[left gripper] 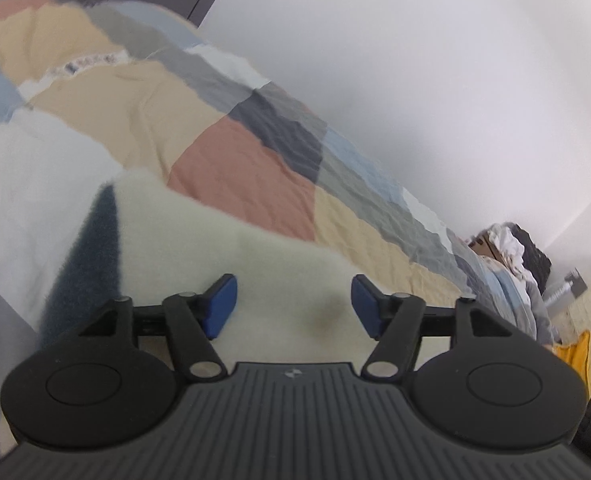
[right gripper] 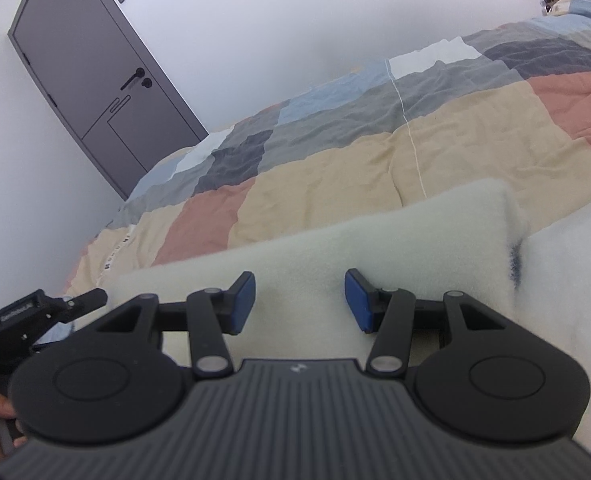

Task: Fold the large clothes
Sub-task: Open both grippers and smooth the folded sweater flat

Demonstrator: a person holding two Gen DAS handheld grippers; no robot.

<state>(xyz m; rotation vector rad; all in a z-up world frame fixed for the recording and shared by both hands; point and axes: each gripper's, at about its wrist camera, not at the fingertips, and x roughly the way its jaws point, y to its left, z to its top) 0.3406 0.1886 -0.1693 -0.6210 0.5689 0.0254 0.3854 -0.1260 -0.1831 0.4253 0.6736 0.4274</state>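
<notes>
A cream fleece garment [left gripper: 223,248] with a dark blue stripe [left gripper: 87,264] lies on the bed under my left gripper [left gripper: 293,306], which is open with nothing between its blue pads. In the right wrist view the same cream fleece [right gripper: 335,244] lies folded in a thick band under my right gripper [right gripper: 299,302], also open and empty. A small dark blue mark [right gripper: 515,260] shows at its right end. The left gripper [right gripper: 75,300] shows at the lower left of the right wrist view, close to the fleece's left end.
The bed carries a patchwork quilt [left gripper: 235,164] of tan, salmon, grey and blue squares, also in the right wrist view [right gripper: 335,160]. A white wall [left gripper: 435,80] runs along its far side. A grey door [right gripper: 95,80] stands beyond. Piled clothes [left gripper: 511,248] sit at the bed's end.
</notes>
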